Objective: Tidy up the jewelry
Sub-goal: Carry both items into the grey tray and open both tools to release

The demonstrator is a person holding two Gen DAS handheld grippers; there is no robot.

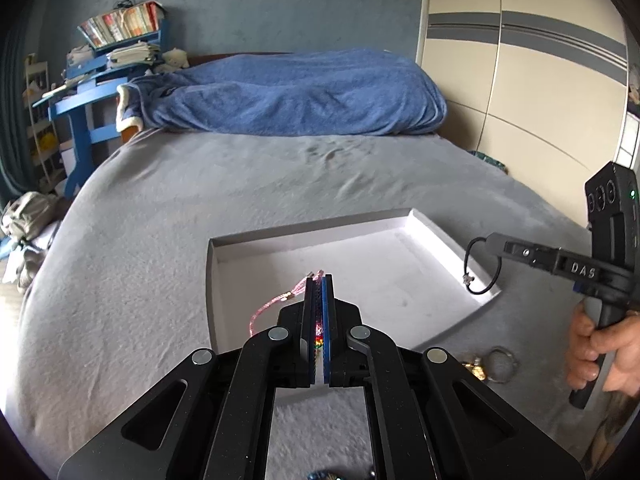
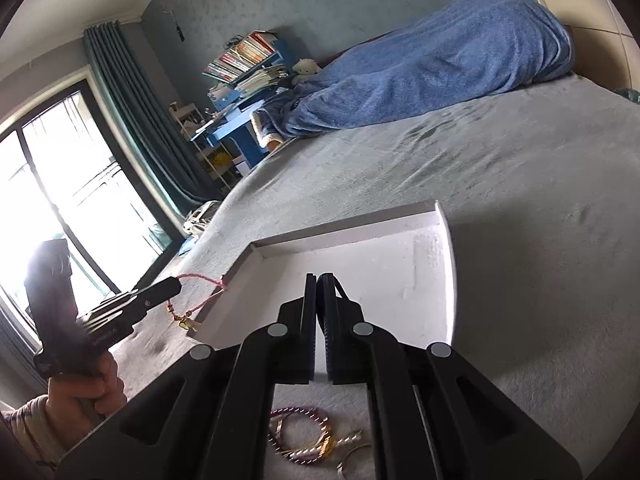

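My left gripper (image 1: 319, 278) is shut on a pink cord bracelet (image 1: 272, 305), which hangs to the left of its fingers above the near left part of a shallow white tray (image 1: 312, 232) on the grey bed. In the right wrist view the left gripper (image 2: 176, 286) holds this pink bracelet (image 2: 204, 280), its gold charms (image 2: 186, 322) dangling by the tray's (image 2: 344, 236) left corner. My right gripper (image 2: 317, 278) is shut on a thin black cord bracelet (image 2: 340, 290). In the left wrist view the right gripper (image 1: 490, 240) holds that black loop (image 1: 482, 268) over the tray's near right corner.
Loose jewelry lies on the bed in front of the tray: a metal ring with a gold piece (image 1: 496, 364) and purple and gold bracelets (image 2: 296, 436). A blue blanket (image 1: 296, 92) is piled at the far end. A wardrobe (image 1: 520, 80) stands right, a blue desk (image 1: 92, 92) left.
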